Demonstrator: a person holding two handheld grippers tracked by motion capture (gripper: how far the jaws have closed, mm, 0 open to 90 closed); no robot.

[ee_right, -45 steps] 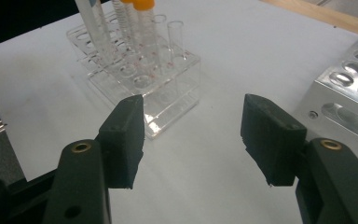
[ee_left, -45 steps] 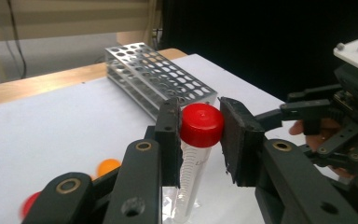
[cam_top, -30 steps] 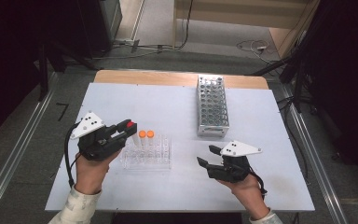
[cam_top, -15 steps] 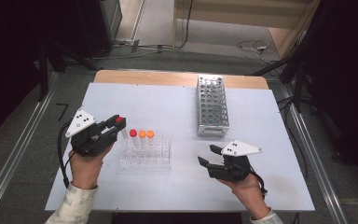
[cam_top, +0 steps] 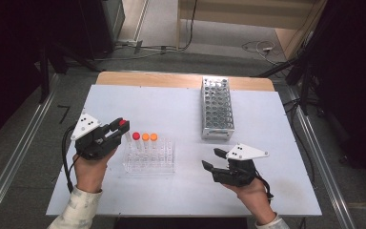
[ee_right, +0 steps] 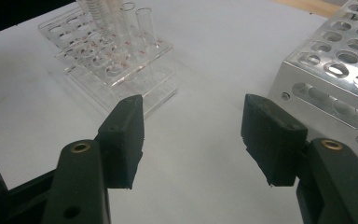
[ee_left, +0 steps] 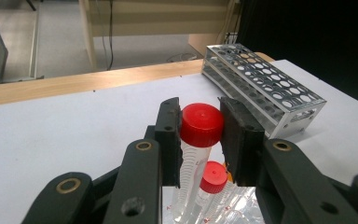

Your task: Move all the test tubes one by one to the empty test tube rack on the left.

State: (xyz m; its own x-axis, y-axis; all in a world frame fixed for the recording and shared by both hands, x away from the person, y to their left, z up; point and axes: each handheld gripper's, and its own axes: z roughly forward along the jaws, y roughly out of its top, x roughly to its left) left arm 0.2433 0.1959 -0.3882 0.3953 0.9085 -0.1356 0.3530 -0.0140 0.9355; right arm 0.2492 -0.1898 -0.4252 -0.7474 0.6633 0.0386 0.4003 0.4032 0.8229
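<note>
Fingers (ee_left: 168,135) clamp one red-capped tube (ee_left: 201,125) | rack (cam_top: 150,162): three tubes (two orange); second rack (cam_top: 216,108)

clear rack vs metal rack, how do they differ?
The clear rack is see-through plastic; the metal rack is perforated silver metal. The clear rack holds capped tubes; the metal rack's holes look empty. The clear rack is shorter, with fewer holes, and sits nearer the person. Both stand on the white table.

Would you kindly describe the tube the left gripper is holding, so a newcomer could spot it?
On the white table, find the clear rack near the left gripper. The red-capped tube is clamped between its jaws, lifted beside the rack, unlike the capped tubes standing in it.
</note>
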